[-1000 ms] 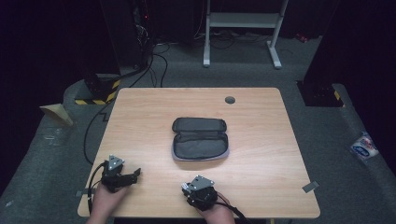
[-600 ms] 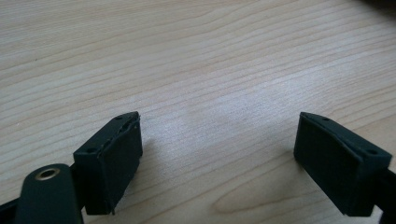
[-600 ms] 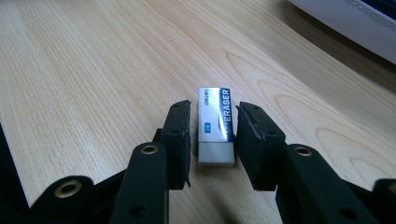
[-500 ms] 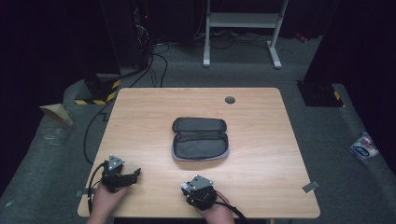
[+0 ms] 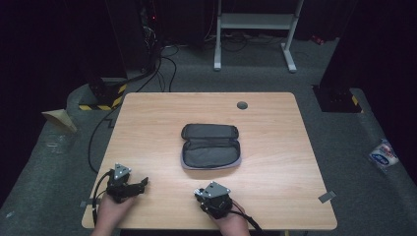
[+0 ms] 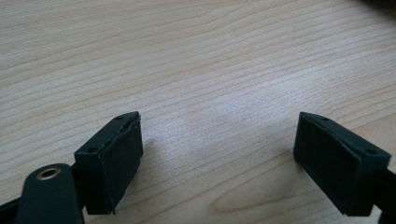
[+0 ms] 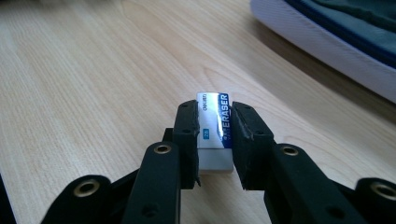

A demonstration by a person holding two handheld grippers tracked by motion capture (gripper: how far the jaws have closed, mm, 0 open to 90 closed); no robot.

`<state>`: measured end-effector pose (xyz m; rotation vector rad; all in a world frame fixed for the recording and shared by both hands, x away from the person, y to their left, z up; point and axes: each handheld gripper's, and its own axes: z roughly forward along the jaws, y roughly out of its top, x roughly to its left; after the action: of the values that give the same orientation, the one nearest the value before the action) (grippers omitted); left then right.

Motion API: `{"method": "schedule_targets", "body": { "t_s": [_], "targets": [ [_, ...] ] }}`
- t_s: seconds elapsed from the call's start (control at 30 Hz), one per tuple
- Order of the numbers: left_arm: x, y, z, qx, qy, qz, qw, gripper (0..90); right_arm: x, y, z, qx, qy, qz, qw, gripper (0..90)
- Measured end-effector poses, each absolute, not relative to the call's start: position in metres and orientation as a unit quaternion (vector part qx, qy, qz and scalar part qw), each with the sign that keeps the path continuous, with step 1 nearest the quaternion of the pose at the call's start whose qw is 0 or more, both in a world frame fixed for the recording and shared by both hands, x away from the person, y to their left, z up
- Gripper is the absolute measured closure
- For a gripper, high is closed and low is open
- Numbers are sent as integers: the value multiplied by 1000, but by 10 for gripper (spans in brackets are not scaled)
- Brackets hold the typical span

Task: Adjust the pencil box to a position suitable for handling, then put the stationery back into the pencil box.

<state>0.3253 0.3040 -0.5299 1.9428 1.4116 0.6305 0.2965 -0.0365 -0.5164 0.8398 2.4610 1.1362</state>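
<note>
Right gripper (image 7: 214, 140) clamps eraser (image 7: 214, 122); left gripper (image 6: 233, 158) idle, jaws wide apart with nothing between.

Right jaws have just been closing, now pinching the eraser's long sides, the eraser low on the table (image 5: 162, 123). Open pencil case (image 5: 211, 147) lies ahead and right of the right jaws, lid back, likely the drop spot. Left jaws rest over bare table.

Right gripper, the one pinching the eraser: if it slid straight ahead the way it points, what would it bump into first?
Probably the open pencil case. From the right gripper, holding the eraser, bare table lies directly ahead, with the case slightly right; depth is hard to judge.
</note>
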Motion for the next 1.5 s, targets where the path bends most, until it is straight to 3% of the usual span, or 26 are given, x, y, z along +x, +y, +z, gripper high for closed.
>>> {"method": "schedule_targets", "body": {
  "t_s": [0.93,1.5],
  "targets": [
    [324,304,-530,742,535,238,326,169,315,-76,-501,341,819,427,173,724],
    [323,304,-530,748,527,236,326,171,324,-108,-480,373,782,452,211,724]
  ]
}}
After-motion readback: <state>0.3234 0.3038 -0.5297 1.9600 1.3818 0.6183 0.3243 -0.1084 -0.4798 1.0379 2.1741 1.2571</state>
